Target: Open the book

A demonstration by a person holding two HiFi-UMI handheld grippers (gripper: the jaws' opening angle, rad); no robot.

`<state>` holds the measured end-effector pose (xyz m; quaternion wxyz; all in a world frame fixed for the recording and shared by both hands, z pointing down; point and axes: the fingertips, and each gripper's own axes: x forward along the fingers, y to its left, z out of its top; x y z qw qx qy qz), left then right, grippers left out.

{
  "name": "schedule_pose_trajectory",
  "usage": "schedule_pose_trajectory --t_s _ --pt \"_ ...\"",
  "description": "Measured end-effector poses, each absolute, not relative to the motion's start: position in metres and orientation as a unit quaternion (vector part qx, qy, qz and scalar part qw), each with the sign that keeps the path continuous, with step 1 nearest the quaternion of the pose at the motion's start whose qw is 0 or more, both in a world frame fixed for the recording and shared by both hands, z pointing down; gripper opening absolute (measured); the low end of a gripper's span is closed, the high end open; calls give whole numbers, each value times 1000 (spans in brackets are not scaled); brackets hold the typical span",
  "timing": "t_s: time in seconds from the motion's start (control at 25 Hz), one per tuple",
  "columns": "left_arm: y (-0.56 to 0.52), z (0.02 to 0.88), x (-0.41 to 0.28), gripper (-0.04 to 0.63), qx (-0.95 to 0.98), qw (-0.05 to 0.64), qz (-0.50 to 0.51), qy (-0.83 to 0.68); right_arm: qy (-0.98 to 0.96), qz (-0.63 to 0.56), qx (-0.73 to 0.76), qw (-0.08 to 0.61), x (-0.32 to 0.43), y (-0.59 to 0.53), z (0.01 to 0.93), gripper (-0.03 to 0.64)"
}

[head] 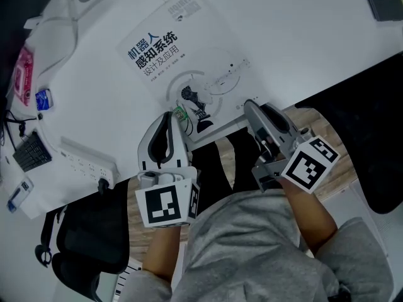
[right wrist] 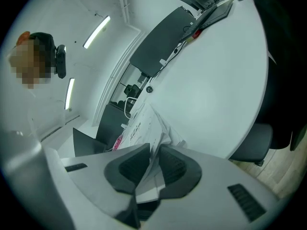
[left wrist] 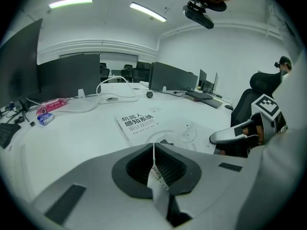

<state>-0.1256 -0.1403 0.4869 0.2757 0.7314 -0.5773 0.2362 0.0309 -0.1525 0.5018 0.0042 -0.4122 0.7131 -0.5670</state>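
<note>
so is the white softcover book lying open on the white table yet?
No, in the head view the white softcover book lies closed on the white table, its printed title cover facing up.

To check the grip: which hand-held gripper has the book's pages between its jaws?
The right hand-held gripper: lifted corner pages of the book are clamped between its jaws. The left hand-held gripper pinches only a thin paper strip.
</note>
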Motion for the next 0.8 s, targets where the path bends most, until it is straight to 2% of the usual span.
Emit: schedule_pose_trajectory --t_s 0.64,0.8 --pt "-145 489 -136 17 723 282 229 -588 687 -593 -419 14 21 -160 503 49" --pt "-148 482 -138 17 723 273 225 -593 715 -548 -434 -4 18 -162 495 44"
